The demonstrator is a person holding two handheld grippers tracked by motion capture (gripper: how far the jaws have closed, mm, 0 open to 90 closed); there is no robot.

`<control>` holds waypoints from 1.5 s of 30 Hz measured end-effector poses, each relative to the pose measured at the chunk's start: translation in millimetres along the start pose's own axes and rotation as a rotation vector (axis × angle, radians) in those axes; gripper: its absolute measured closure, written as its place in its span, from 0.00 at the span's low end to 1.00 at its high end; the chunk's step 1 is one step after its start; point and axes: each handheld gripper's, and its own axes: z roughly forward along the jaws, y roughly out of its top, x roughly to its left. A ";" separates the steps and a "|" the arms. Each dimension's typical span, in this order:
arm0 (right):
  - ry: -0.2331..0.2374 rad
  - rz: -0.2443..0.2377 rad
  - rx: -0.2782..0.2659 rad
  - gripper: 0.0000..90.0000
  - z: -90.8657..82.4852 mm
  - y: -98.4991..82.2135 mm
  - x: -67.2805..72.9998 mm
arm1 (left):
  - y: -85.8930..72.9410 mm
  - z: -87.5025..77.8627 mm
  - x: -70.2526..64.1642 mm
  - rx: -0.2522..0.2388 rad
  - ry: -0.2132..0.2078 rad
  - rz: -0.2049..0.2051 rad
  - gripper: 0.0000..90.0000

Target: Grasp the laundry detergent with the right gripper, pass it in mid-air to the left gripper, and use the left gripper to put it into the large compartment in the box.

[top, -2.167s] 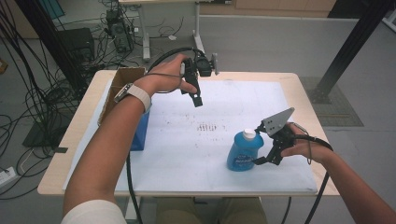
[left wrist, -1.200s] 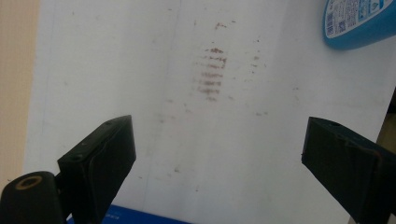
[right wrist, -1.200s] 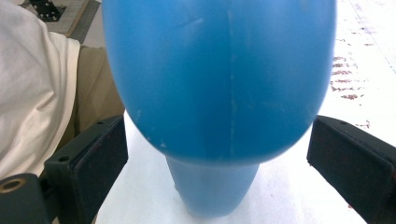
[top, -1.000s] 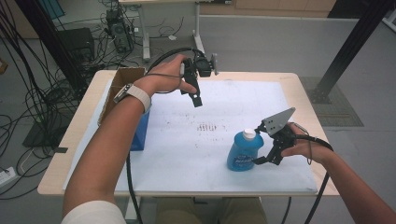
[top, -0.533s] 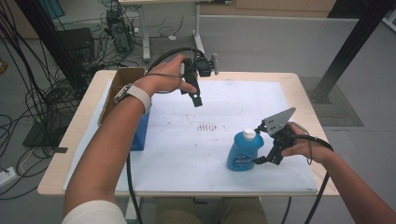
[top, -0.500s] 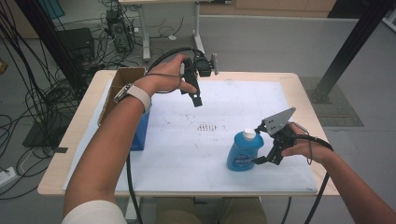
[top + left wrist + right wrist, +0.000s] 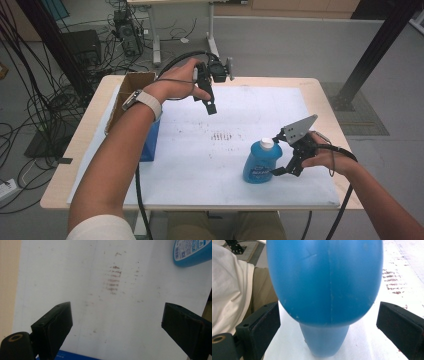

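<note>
A blue plastic bottle (image 7: 261,161) stands upright on the table (image 7: 320,90), at about five o'clock from the table's middle. It has a rounded, flattened body, a white cap and a printed label on the side that faces the person; the plastic is not see-through, so what it holds cannot be told. In the right gripper view its smooth, glossy wall bulges wide at the top of the frame and narrows toward the bottom, with a fine mould seam running down it.

The right claw (image 7: 280,170) is at the bottle's three o'clock side, low on the body. Its two black, blocky jaws stand wide apart on either side of the bottle, with white sheet showing between each pad and the blue wall, so it has hold of nothing. A grey three-cornered plate sits on top of it.

The left claw (image 7: 211,107) hangs over the far part of the table at about eleven o'clock, pointing down. Its jaws are spread wide too, with nothing between them.

A white sheet (image 7: 200,165) covers most of the pale wooden table; it is matt and flat, marked near the middle with rows of small brownish smudges (image 7: 113,281). At nine o'clock an open cardboard box (image 7: 131,82) sits by the table's edge, with a blue boxy thing (image 7: 150,142) beside it; what the box holds cannot be told.
</note>
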 end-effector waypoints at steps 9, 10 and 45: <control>-0.001 0.005 0.000 0.05 0.7 -0.1 0.2 | -0.6 -0.5 0.0 0.000 0.003 -0.002 0.12; -0.001 0.005 0.001 0.05 0.7 -0.1 0.2 | -0.7 -0.5 0.0 0.000 0.003 -0.002 0.12; -0.003 0.000 -0.007 0.06 1.1 0.7 -0.4 | -2.1 1.2 -0.1 -0.002 0.002 -0.006 0.12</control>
